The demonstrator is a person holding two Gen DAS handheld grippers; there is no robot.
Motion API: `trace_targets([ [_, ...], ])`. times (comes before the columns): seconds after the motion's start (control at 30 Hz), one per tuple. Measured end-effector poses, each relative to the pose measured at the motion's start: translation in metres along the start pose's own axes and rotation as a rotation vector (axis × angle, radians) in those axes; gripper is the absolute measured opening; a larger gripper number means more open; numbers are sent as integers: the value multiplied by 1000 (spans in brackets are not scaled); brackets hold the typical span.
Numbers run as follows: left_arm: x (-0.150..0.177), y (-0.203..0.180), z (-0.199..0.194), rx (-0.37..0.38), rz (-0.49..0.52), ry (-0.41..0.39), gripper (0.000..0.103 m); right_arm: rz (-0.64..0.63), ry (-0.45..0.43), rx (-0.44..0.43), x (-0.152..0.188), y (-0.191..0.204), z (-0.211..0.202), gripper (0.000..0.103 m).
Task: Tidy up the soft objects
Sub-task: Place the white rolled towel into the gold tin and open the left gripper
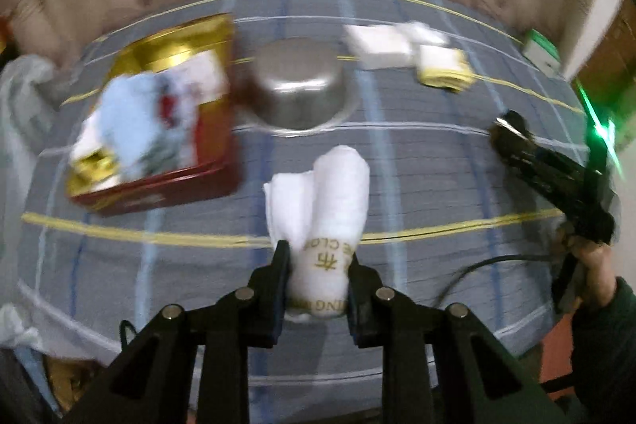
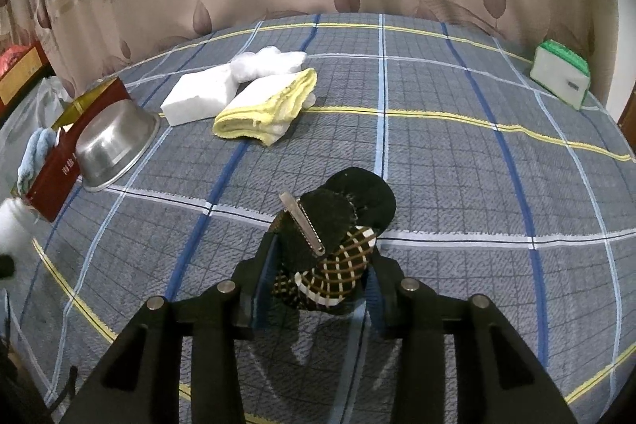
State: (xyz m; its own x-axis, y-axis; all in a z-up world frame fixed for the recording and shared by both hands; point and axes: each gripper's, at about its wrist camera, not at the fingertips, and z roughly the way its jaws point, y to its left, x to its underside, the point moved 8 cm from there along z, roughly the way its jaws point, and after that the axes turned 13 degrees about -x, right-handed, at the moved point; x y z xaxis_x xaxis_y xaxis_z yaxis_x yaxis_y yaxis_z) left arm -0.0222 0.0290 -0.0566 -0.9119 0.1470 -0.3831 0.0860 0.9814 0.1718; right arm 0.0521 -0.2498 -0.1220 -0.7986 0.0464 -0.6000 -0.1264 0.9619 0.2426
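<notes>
Left wrist view: the left tool (image 1: 318, 267) pinches a rolled white cloth (image 1: 328, 209) with gold lettering, held above the plaid bed cover (image 1: 429, 185). Beyond it sit a red and gold box (image 1: 159, 130) holding a light blue cloth (image 1: 135, 122), and an upturned steel bowl (image 1: 298, 86). The right tool (image 1: 512, 134) shows at the right edge.

Right wrist view: the right tool (image 2: 322, 265) pinches dark patterned socks (image 2: 334, 249) joined by a metal clip (image 2: 303, 223). A yellow-edged folded towel (image 2: 266, 104) lies far off, beside a white block (image 2: 198, 98)

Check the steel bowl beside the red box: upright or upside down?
Upside down. The steel bowl shows its flat base on top and its rim down on the bedspread, against the red box.
</notes>
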Motion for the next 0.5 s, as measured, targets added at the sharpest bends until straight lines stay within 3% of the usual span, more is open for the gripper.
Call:
trace_targets([
  [0.23, -11, 88, 2, -94, -154, -19, 24, -10, 4, 13, 0, 1, 0, 39],
  [0.5, -56, 162, 6, -149, -262, -75, 24, -18, 8, 24, 0, 2, 0, 39],
])
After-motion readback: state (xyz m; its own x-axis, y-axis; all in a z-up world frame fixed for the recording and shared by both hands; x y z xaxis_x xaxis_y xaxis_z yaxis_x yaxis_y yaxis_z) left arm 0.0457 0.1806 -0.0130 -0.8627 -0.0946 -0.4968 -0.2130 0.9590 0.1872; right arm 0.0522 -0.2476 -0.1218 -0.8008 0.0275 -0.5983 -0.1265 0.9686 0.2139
